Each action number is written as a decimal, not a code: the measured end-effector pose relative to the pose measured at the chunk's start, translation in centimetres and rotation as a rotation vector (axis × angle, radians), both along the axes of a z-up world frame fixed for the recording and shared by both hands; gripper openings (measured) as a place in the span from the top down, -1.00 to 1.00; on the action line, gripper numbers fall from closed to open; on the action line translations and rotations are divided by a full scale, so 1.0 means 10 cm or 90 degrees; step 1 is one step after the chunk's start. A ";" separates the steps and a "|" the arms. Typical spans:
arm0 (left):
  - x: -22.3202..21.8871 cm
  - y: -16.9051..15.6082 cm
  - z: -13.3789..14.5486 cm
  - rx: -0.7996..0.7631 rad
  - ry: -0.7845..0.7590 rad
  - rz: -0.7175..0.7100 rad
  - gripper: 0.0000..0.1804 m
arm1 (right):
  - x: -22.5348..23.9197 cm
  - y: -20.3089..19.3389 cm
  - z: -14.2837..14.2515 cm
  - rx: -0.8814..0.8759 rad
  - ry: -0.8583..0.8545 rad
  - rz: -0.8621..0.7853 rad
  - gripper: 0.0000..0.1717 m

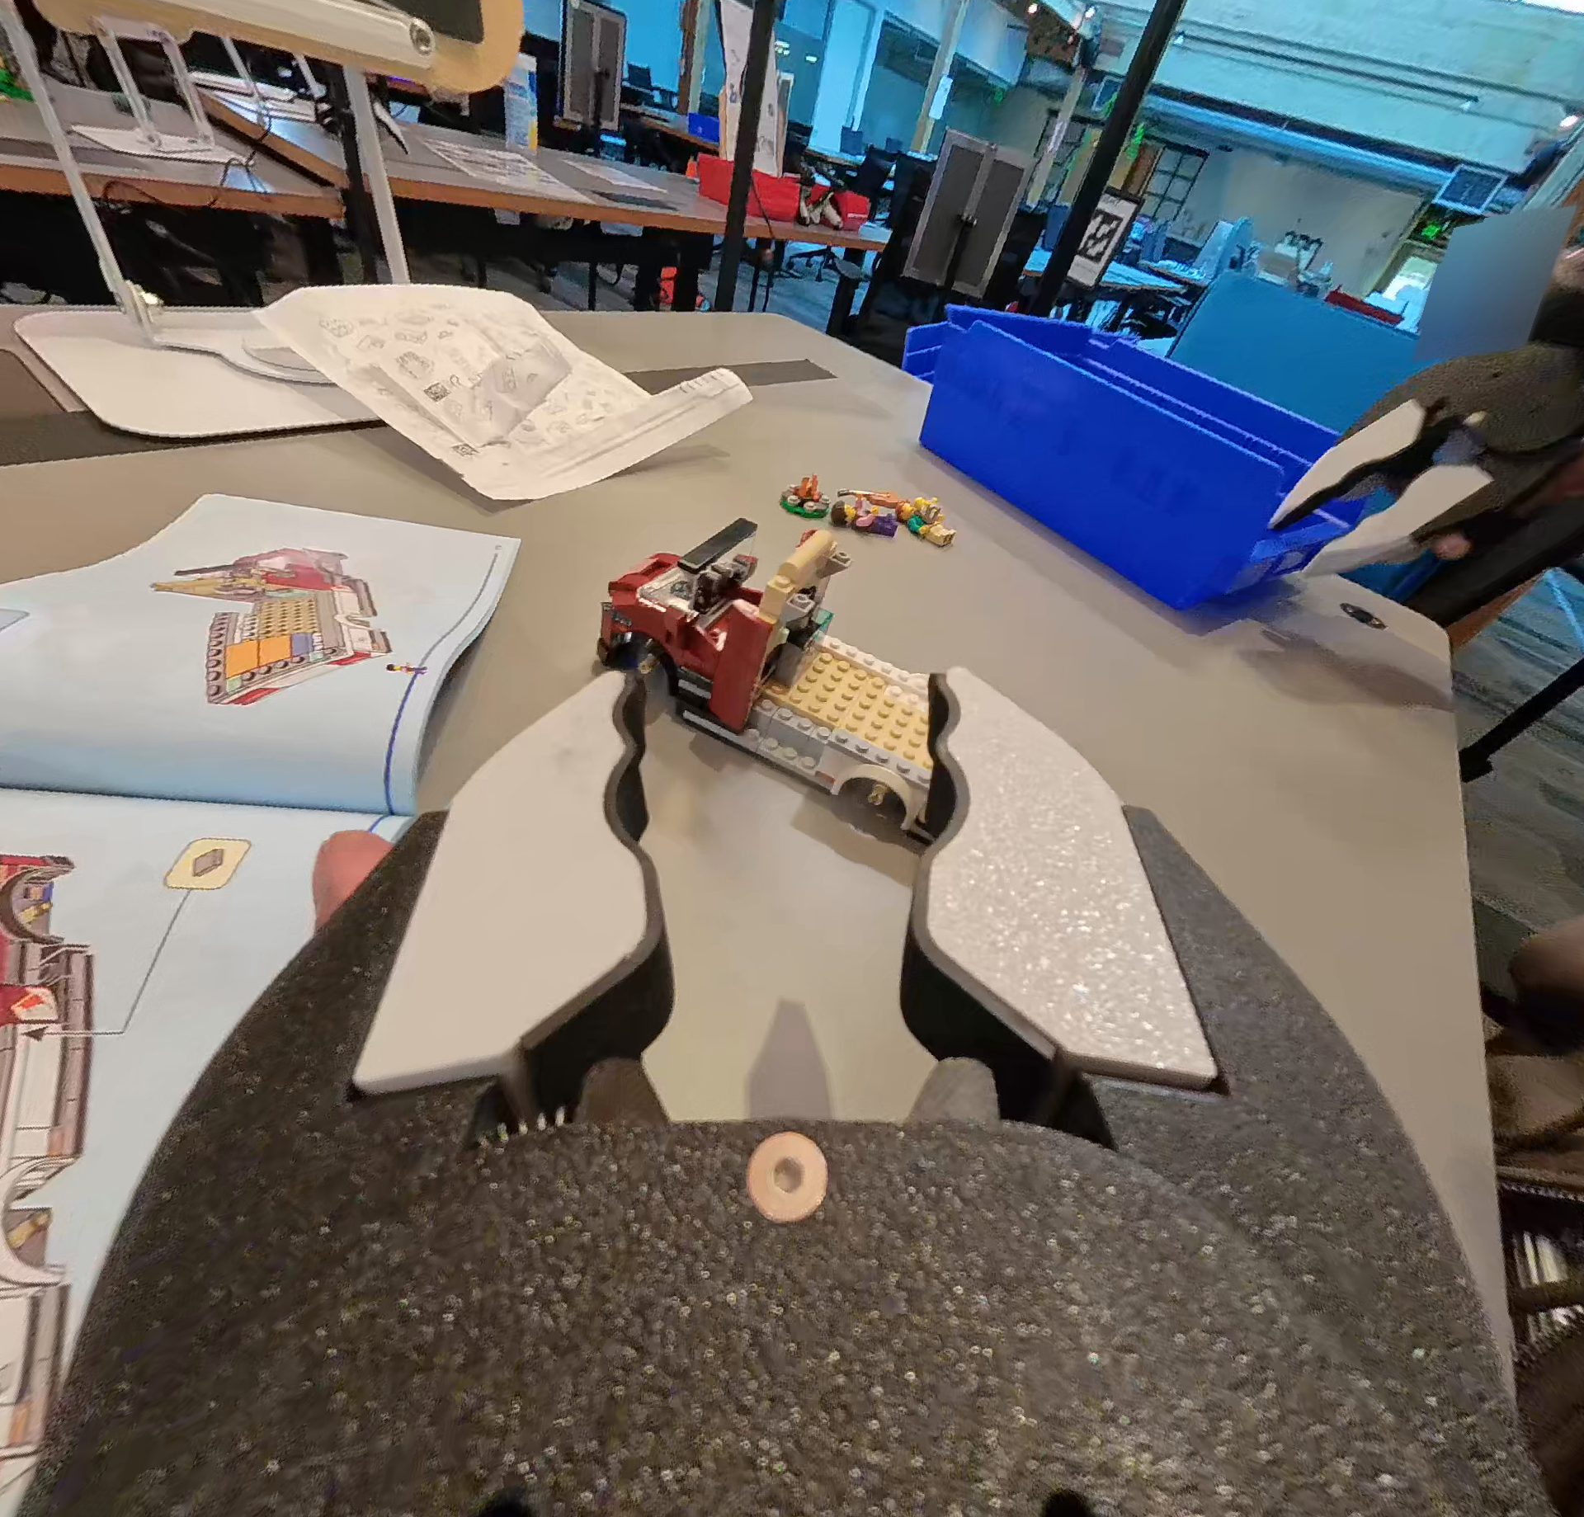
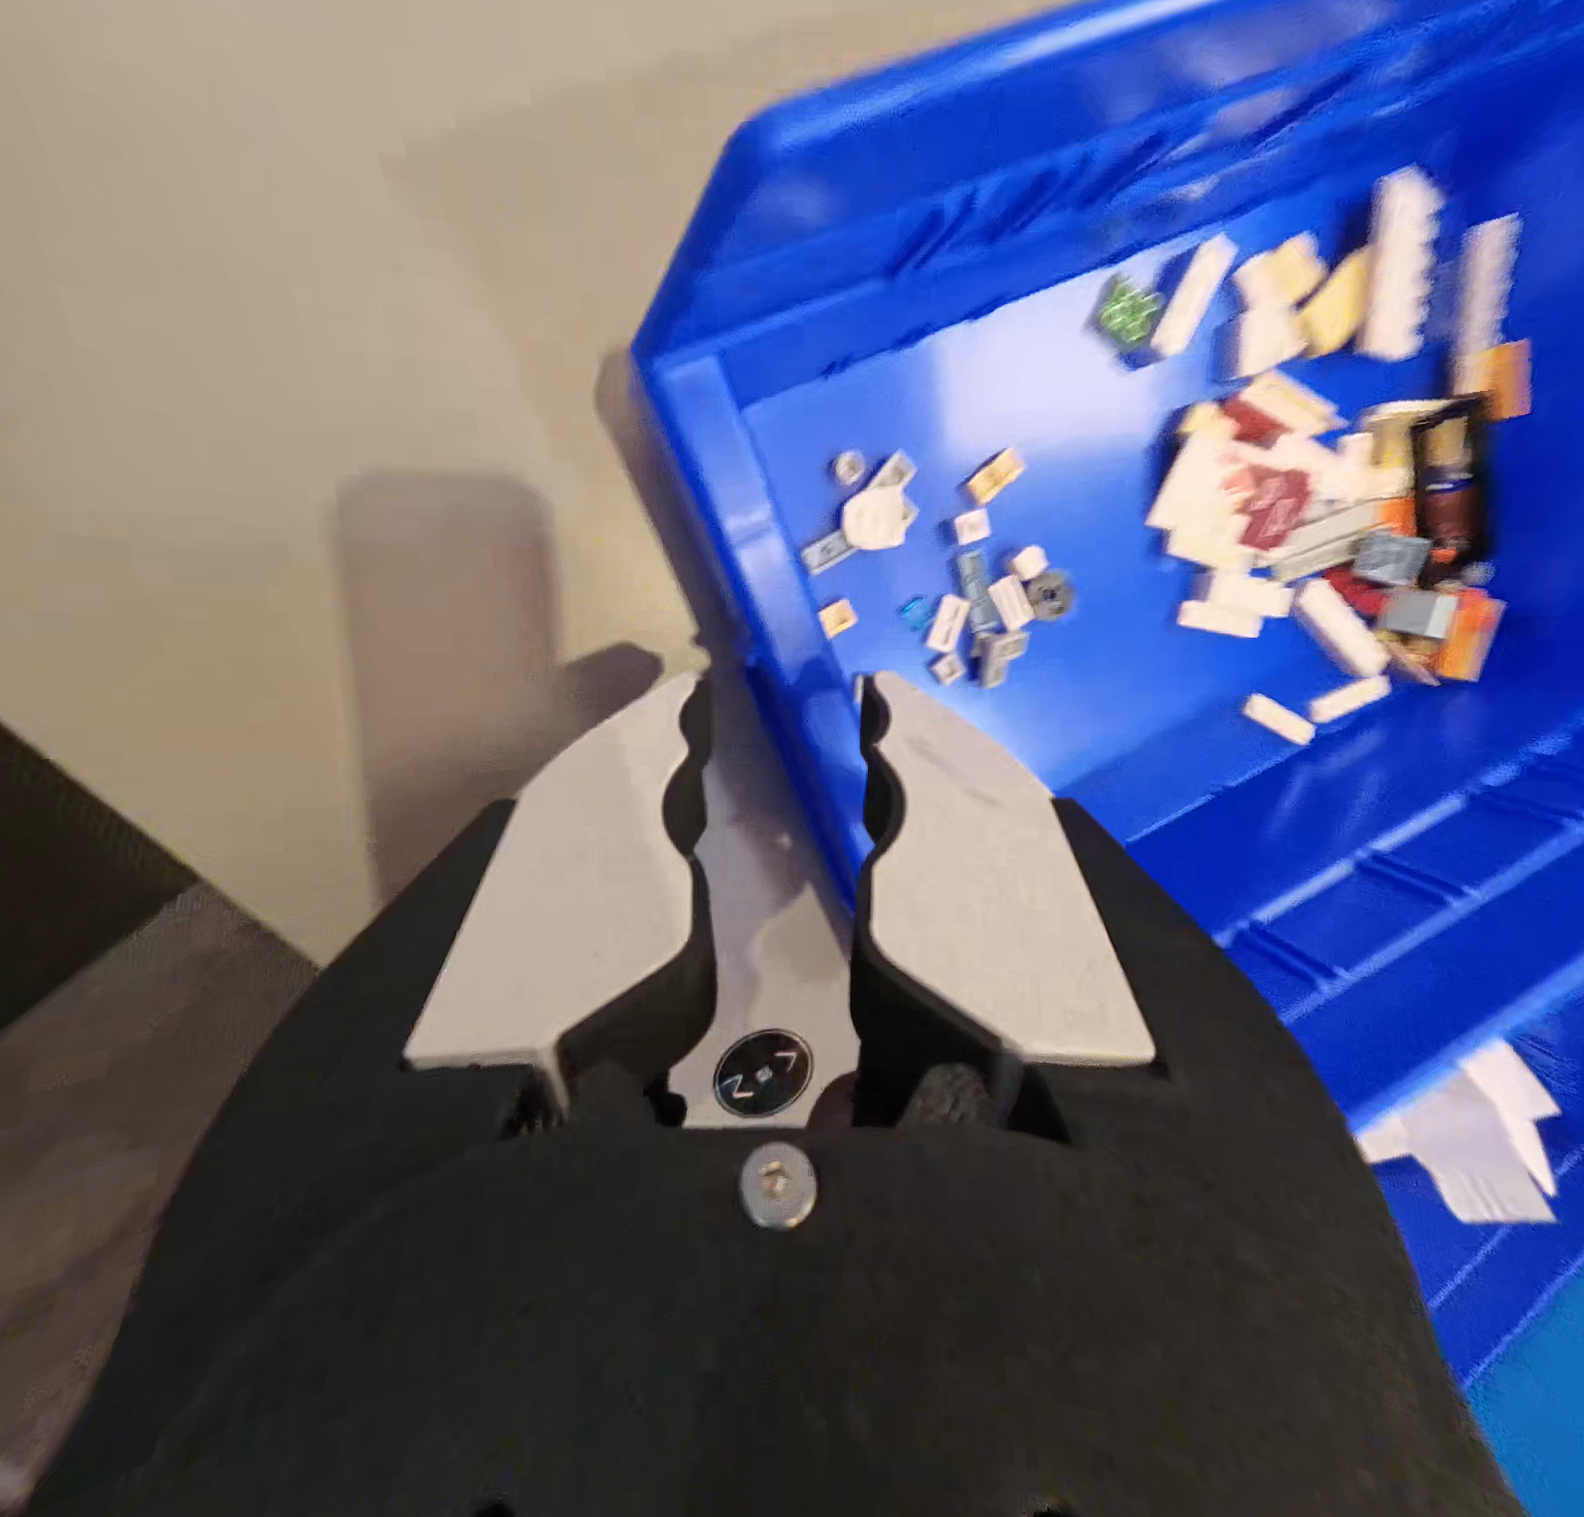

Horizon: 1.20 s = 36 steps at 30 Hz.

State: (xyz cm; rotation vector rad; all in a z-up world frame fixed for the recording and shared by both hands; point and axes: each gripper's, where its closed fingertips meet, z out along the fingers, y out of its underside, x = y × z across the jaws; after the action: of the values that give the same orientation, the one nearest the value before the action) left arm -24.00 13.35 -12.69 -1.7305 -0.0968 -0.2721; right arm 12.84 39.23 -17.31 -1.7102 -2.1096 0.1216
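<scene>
Left wrist view: left gripper jaws stood open around the rear of a red, grey and tan brick-built toy truck on the grey tabletop, pads apparently not pressing. Likely light, rigid, fragile; best gripped across the flat bed.

Right wrist view: right gripper jaws stood open and empty, straddling the near-left wall of a blue plastic bin of loose bricks.

right hand-held gripper — parted, bare | over blue bin rim — bricks inside

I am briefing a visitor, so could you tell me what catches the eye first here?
A half-built brick truck, dark red cab and tan bed, stands on the grey table between the left hand-held gripper's open fingers. To the right, a blue bin holds scattered loose bricks.
</scene>
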 end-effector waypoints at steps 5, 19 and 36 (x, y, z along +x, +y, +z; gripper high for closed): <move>0.02 -0.04 0.05 0.028 -0.041 -0.001 0.31 | -0.07 -0.06 -0.21 0.008 -0.095 0.038 0.47; 0.09 -0.05 0.02 0.023 -0.136 -0.071 0.34 | -0.57 0.09 0.24 -0.007 -0.069 0.145 0.54; 0.04 -0.05 0.01 0.024 -0.174 -0.069 0.37 | -0.65 1.57 -0.39 0.096 -0.256 0.331 0.72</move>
State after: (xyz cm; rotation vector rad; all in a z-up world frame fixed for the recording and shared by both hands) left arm -23.60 12.88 -12.58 -1.6551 -0.1956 -0.5859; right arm 6.38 54.91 -21.22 -1.1346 -2.7399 -0.2464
